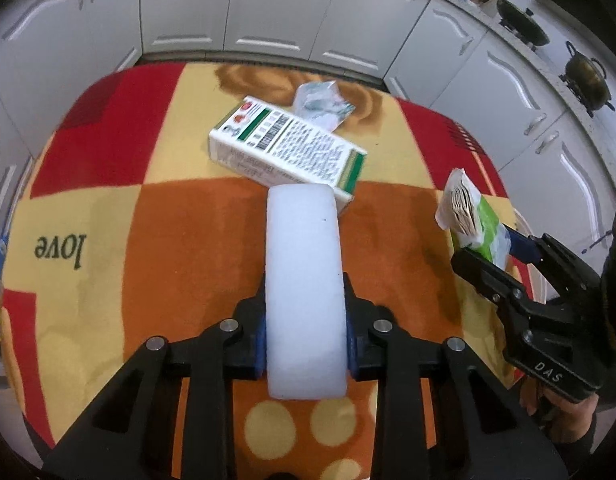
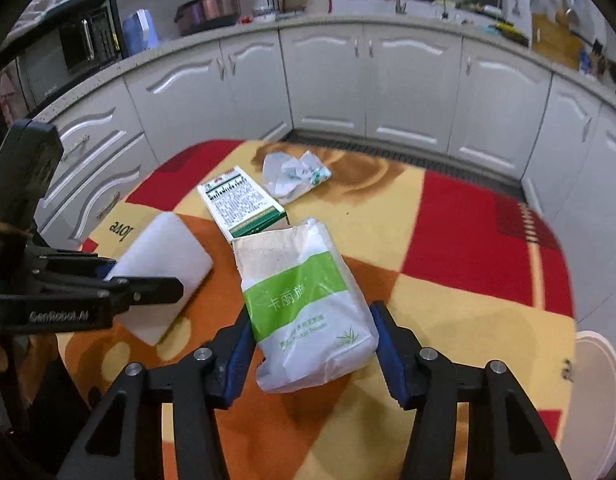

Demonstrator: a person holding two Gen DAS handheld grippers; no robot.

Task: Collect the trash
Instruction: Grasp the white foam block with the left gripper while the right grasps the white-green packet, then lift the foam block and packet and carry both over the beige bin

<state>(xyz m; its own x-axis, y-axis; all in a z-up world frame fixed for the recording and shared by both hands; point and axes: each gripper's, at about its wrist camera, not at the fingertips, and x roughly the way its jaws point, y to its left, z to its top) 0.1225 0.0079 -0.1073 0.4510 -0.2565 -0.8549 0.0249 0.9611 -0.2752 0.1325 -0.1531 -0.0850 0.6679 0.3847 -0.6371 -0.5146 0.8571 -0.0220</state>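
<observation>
My left gripper (image 1: 306,300) is shut on a white foam block (image 1: 304,280), held above the mat; the block also shows in the right wrist view (image 2: 164,272). My right gripper (image 2: 312,344) is shut on a green-and-white tissue pack (image 2: 308,304), which also shows in the left wrist view (image 1: 474,220). A white and green carton (image 1: 288,146) lies flat on the mat ahead, and shows in the right wrist view (image 2: 242,206). A crumpled plastic wrapper (image 1: 322,104) lies just behind it, also in the right wrist view (image 2: 294,176).
A red, orange and yellow mat (image 1: 148,220) with the word "love" covers the table. White kitchen cabinets (image 2: 408,88) ring the far side. A white round container (image 2: 596,392) sits at the right edge. Pots (image 1: 586,76) stand on the counter.
</observation>
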